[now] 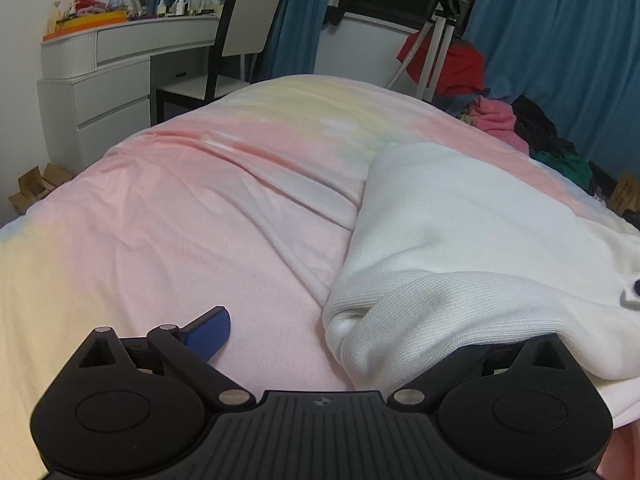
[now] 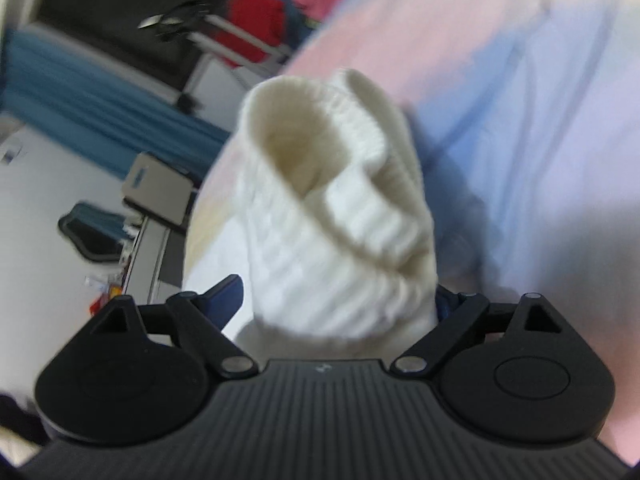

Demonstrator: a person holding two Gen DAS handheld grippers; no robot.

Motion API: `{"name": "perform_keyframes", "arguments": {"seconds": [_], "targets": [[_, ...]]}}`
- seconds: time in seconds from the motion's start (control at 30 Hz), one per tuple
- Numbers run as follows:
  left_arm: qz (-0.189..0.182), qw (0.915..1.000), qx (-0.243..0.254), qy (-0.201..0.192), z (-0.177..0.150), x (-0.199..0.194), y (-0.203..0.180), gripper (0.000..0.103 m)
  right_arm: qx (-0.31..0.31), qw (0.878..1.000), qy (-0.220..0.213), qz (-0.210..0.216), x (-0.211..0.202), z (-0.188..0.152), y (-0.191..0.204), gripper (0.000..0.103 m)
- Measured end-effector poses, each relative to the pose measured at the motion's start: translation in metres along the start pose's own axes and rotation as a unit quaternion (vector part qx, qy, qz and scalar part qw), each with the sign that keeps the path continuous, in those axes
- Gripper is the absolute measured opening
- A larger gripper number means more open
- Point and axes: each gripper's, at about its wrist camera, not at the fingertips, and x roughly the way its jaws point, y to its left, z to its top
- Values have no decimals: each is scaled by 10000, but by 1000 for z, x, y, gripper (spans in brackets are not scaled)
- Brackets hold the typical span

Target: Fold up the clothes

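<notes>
A white knit sweater (image 1: 460, 240) lies on the pastel bed cover (image 1: 200, 208), to the right in the left wrist view. My left gripper (image 1: 352, 340) is open: its left blue pad (image 1: 210, 334) shows over the cover, and the right finger is hidden under the sweater's ribbed edge. In the right wrist view my right gripper (image 2: 340, 300) is shut on the sweater's ribbed cuff (image 2: 332, 200), which stands up between the blue pads (image 2: 228, 294) above the bed. That view is tilted and blurred.
A white dresser (image 1: 104, 92) with bottles and a chair (image 1: 240, 40) stand behind the bed on the left. A tripod (image 1: 440, 32) with a red garment and a pile of clothes (image 1: 532, 132) sit at the back right. Blue curtains hang behind.
</notes>
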Motion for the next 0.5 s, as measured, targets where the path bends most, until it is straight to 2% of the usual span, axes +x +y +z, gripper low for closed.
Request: {"name": "perform_keyframes", "arguments": {"seconds": [0.07, 0.13, 0.17, 0.3, 0.4, 0.5], "targets": [[-11, 10000, -30, 34, 1, 2, 1, 102, -305, 9992, 19, -264, 6, -3, 7, 92], [-22, 10000, 35, 80, 5, 10, -2, 102, -508, 9969, 78, -597, 15, -6, 10, 80], [-20, 9998, 166, 86, 6, 12, -5, 102, -609, 9952, 107, -763, 19, -8, 11, 78], [-62, 9975, 689, 116, 4, 9, -17, 100, -527, 9950, -69, -849, 11, -4, 13, 55], [-443, 9937, 985, 312, 4, -3, -17, 99, -384, 9959, -294, -761, 0, 1, 15, 43], [-905, 9930, 626, 432, 11, 3, -9, 101, -158, 9966, -425, -683, -4, 5, 15, 37]]}}
